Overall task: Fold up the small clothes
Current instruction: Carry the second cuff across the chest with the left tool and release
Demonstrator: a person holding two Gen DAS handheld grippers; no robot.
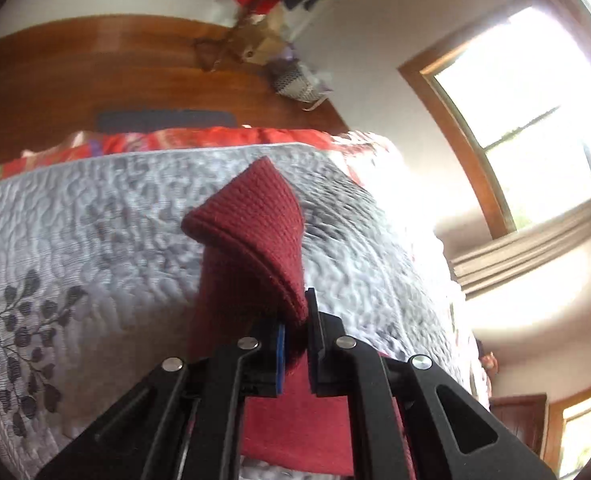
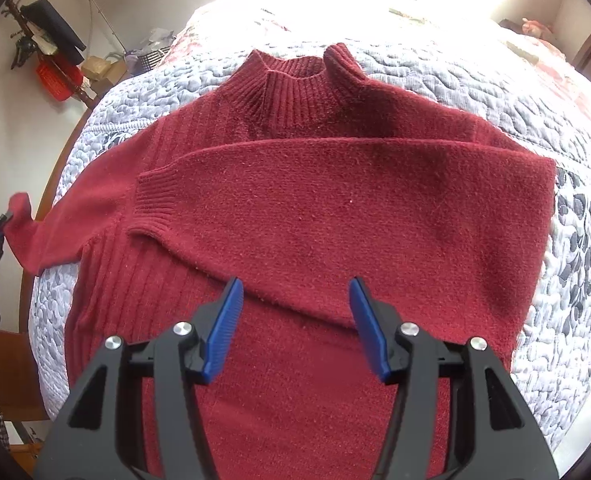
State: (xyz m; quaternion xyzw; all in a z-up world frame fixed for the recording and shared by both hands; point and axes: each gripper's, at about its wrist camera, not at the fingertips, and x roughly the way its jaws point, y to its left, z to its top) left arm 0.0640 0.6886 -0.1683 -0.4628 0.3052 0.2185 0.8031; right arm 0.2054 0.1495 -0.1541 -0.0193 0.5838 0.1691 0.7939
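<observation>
A bed covered by a grey leaf-print quilt [image 2: 475,92] fills both views. On it lies a dark red knitted sweater [image 2: 315,220], collar at twelve o'clock, one sleeve folded across the chest with its ribbed cuff at nine o'clock. The other sleeve [image 2: 67,216] stretches off toward nine o'clock, lifted at its end. The left gripper [image 1: 295,340] pinches that cuff [image 1: 251,224] between pressed-together fingers (a wooden headboard [image 1: 95,72] behind). The right gripper [image 2: 295,328] hovers over the sweater's lower body, blue pads [image 2: 223,328] spread wide, holding nothing.
</observation>
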